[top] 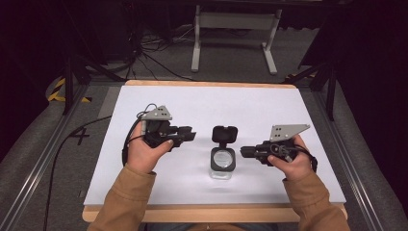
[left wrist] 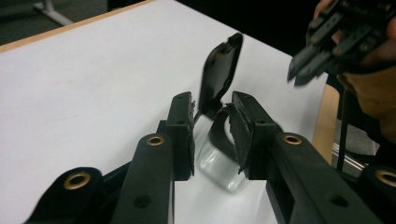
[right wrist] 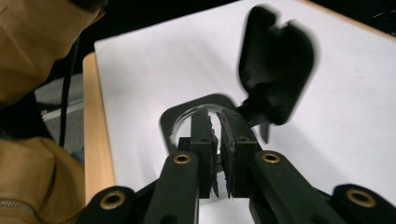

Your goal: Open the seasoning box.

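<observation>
Clear container (top: 222,166) with a black collar and hinged flip lid (top: 224,134) standing open, at mid-table (top: 269,103) between the grippers. It looks light, rigid and smooth-walled, so the collar offers the surest hold. Left gripper (left wrist: 212,133) is parted and empty, framing the container; right gripper (right wrist: 218,154) is nearly closed, empty. The high view alone shows both well apart from it.

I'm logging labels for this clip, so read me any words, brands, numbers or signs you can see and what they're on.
None can be read.
Clear container and its open black lid: no print visible.
Left gripper and right gripper: no markings legible.
Floor beside the table: a dark cross-shaped mark, not a readable character.
</observation>
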